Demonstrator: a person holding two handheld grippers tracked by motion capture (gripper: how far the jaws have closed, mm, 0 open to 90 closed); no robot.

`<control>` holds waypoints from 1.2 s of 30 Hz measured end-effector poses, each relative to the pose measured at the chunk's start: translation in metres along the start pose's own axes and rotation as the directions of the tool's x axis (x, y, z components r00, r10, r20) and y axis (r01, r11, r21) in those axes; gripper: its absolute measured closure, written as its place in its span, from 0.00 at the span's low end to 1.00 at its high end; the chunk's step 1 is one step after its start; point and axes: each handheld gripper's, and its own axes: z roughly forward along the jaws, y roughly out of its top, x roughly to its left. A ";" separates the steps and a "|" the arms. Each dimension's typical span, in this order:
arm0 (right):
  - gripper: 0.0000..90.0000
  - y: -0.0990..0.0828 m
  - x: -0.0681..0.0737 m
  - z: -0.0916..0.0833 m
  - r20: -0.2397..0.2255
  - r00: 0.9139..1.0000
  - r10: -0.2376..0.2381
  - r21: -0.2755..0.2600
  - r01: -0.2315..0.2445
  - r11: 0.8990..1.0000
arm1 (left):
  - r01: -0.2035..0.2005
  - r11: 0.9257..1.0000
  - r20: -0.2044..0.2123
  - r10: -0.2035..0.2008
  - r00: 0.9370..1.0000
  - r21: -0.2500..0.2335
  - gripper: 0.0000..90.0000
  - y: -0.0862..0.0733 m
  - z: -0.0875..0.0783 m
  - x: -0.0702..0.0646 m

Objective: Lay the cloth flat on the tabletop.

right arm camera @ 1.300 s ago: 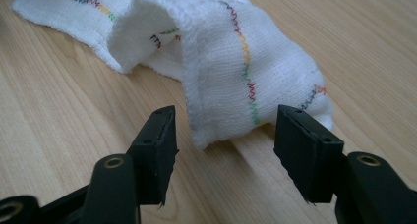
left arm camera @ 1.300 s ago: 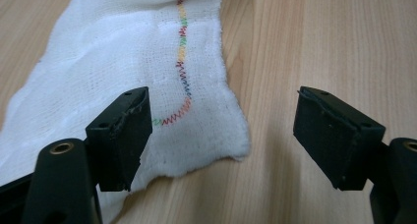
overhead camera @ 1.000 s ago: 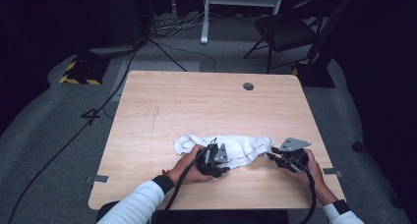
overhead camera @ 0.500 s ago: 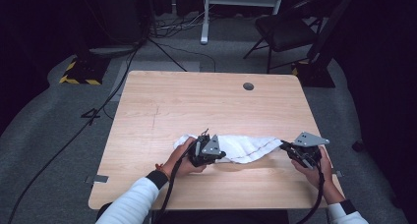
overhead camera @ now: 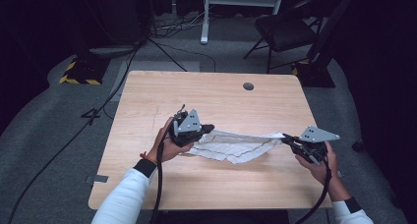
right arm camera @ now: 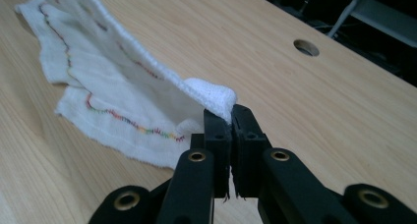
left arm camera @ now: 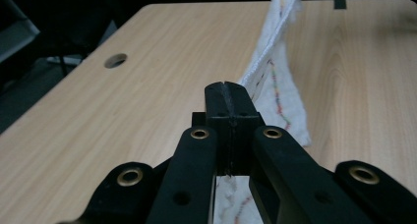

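Observation:
A white cloth [overhead camera: 236,144] with coloured stitching hangs stretched between my two grippers above the wooden table [overhead camera: 211,101]. My left gripper [overhead camera: 210,129] is shut on the cloth's left end; in the left gripper view the jaws [left arm camera: 228,94] pinch the cloth [left arm camera: 275,71], which runs off to the upper right. My right gripper [overhead camera: 287,138] is shut on the right end; in the right gripper view a bunched corner of cloth [right arm camera: 211,98] is clamped at the jaw tips [right arm camera: 231,117]. The cloth's lower part [right arm camera: 113,111] droops to the tabletop. Both sets of jaws have just been closing on the cloth.
A round cable hole [overhead camera: 248,86] sits near the table's far edge. Beyond the table stand a dark chair [overhead camera: 287,32], a white stand [overhead camera: 241,3] and cables on the grey floor [overhead camera: 59,116].
Both grippers have risen and moved apart, the left one leftward and the right one rightward. The cloth, crumpled on the table before, is now lifted and drawn out between them.

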 end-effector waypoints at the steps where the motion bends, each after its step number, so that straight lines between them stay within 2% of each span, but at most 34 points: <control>1: 0.97 0.003 0.000 -0.002 -0.002 1.000 -0.006 -0.008 0.006 1.000 | 0.005 1.000 -0.008 -0.005 1.000 -0.004 1.00 0.001 -0.003 0.003; 4: 0.97 0.013 0.001 -0.007 -0.029 0.999 -0.017 -0.036 0.016 0.999 | 0.002 1.000 -0.028 -0.003 1.000 -0.020 1.00 0.005 -0.014 0.004; 8: 0.97 0.026 0.006 -0.020 -0.047 0.998 -0.036 -0.075 0.032 0.997 | -0.026 0.999 -0.043 0.025 0.999 -0.037 1.00 0.015 -0.031 -0.004; 10: 0.97 0.033 0.008 -0.028 -0.047 0.998 -0.049 -0.100 0.044 0.994 | -0.054 0.997 -0.052 0.052 0.997 -0.048 1.00 0.023 -0.044 -0.010; 14: 0.97 0.048 0.015 -0.049 -0.055 0.996 -0.073 -0.146 0.064 0.987 | -0.067 0.997 -0.083 0.063 0.995 -0.047 1.00 0.036 -0.064 -0.019; 19: 0.97 0.067 0.026 -0.074 -0.055 0.992 -0.111 -0.182 0.099 0.978 | -0.101 0.991 -0.105 0.092 0.990 -0.086 1.00 0.057 -0.091 -0.034; 24: 0.97 0.079 0.030 -0.088 -0.059 0.991 -0.116 -0.214 0.101 0.972 | -0.119 0.988 -0.129 0.106 0.986 -0.098 1.00 0.067 -0.102 -0.036; 26: 0.97 0.083 0.028 -0.087 -0.048 0.992 -0.115 -0.211 0.102 0.972 | -0.101 0.990 -0.128 0.088 0.988 -0.099 1.00 0.066 -0.099 -0.031; 29: 0.97 0.088 0.021 -0.075 -0.037 0.994 -0.099 -0.190 0.090 0.978 | -0.072 0.994 -0.141 0.060 0.988 -0.085 1.00 0.060 -0.087 -0.017; 31: 0.97 0.091 0.014 -0.062 -0.030 0.996 -0.086 -0.161 0.080 0.984 | -0.045 0.997 -0.157 0.035 0.987 -0.064 1.00 0.053 -0.075 -0.004; 33: 0.97 0.092 0.005 -0.045 -0.021 0.997 -0.073 -0.131 0.070 0.989 | -0.003 0.998 -0.150 -0.007 0.989 -0.061 1.00 0.046 -0.064 0.007; 35: 0.97 0.094 -0.004 -0.026 -0.015 0.998 -0.058 -0.099 0.056 0.994 | 0.016 0.999 -0.170 -0.022 0.985 -0.036 1.00 0.039 -0.052 0.019; 36: 0.97 0.094 -0.009 -0.016 -0.027 0.999 -0.039 -0.092 0.036 0.995 | 0.035 0.999 -0.166 -0.039 0.985 -0.029 1.00 0.036 -0.045 0.026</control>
